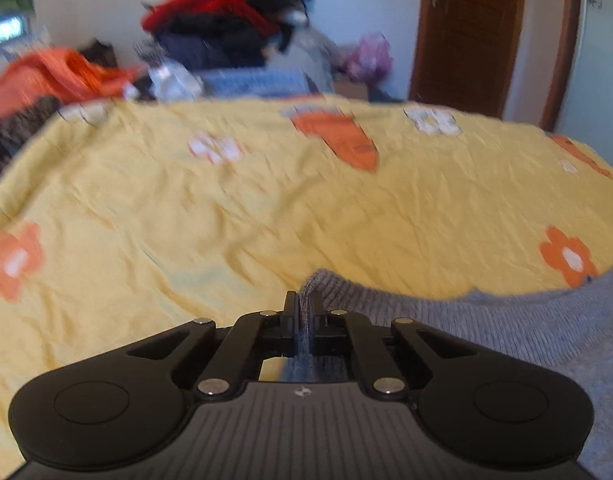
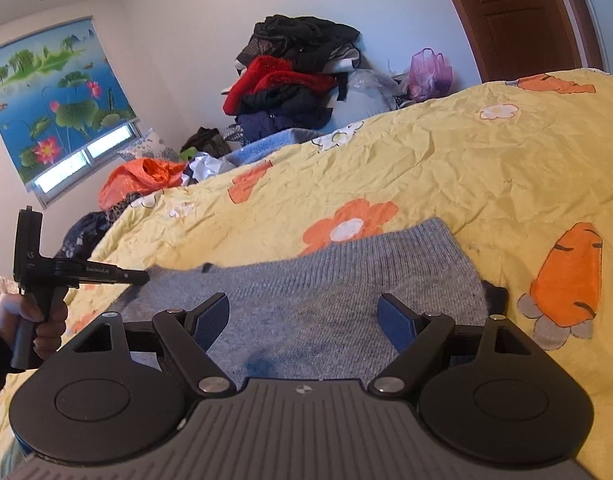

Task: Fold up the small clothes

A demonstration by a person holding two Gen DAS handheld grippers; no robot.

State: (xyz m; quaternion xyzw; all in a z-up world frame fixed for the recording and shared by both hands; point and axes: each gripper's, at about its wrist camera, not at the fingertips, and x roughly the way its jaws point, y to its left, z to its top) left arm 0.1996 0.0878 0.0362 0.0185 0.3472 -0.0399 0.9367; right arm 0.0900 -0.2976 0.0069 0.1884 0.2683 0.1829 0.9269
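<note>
A grey knitted garment (image 2: 346, 280) lies flat on the yellow patterned bedspread (image 2: 466, 168). In the left wrist view my left gripper (image 1: 305, 300) is shut on a corner of the grey garment (image 1: 506, 328), a fold of knit pinched between its black fingers. The right wrist view shows that left gripper (image 2: 140, 278) from the side, held by a hand at the garment's left edge. My right gripper (image 2: 304, 314) hovers over the near part of the garment, its blue-padded fingers (image 2: 214, 316) wide apart and open with nothing pressed between them.
A tall heap of dark and red clothes (image 2: 290, 80) stands beyond the bed against the wall. An orange cloth (image 2: 142, 180) and a purple plastic bag (image 2: 430, 70) lie beside it. A brown door (image 2: 518, 12) is at the far right, a window blind (image 2: 54, 100) at the left.
</note>
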